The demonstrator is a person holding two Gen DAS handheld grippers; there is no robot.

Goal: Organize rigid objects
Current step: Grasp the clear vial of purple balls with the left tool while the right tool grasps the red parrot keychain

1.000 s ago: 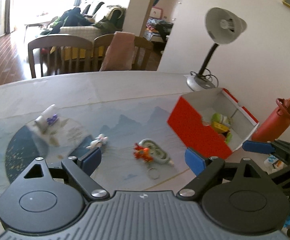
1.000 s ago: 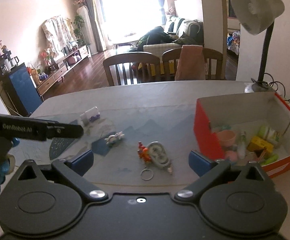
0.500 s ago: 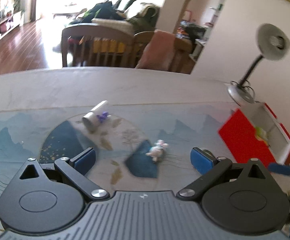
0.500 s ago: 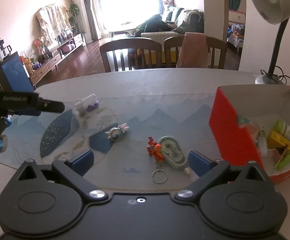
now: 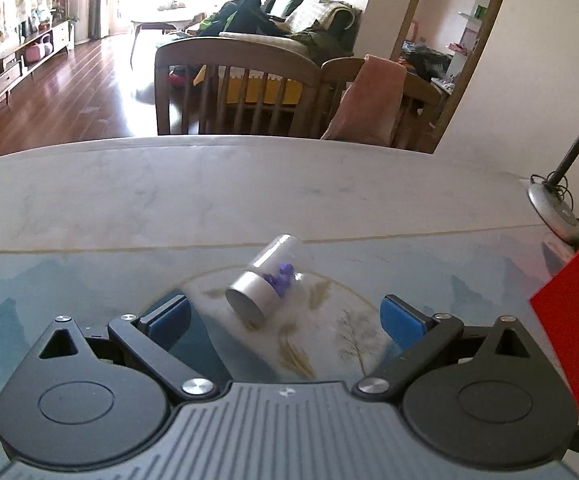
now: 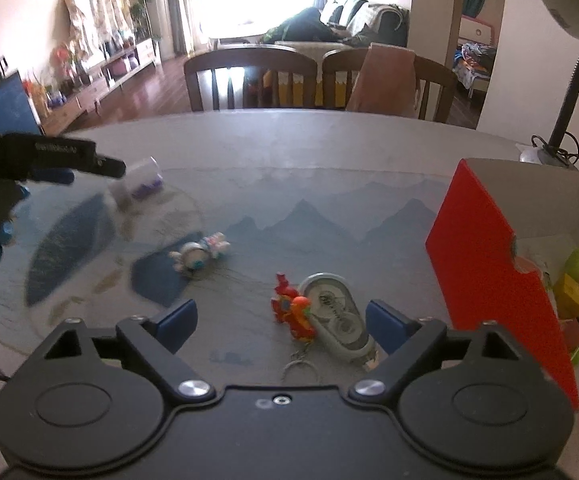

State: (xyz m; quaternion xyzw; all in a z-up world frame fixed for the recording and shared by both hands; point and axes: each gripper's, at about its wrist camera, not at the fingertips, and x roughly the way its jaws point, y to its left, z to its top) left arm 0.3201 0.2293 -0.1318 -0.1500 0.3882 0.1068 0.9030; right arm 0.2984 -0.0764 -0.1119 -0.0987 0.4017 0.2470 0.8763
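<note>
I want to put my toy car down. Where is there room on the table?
The far table near the chairs is bare. It is crowded around the little jar, rabbit toy, red keychain and red box.

One vial [image 5: 266,282], two figurines [image 6: 200,255] [image 6: 294,310] (one keychained), one box [image 6: 489,272], two chairs [image 6: 249,76]
</note>
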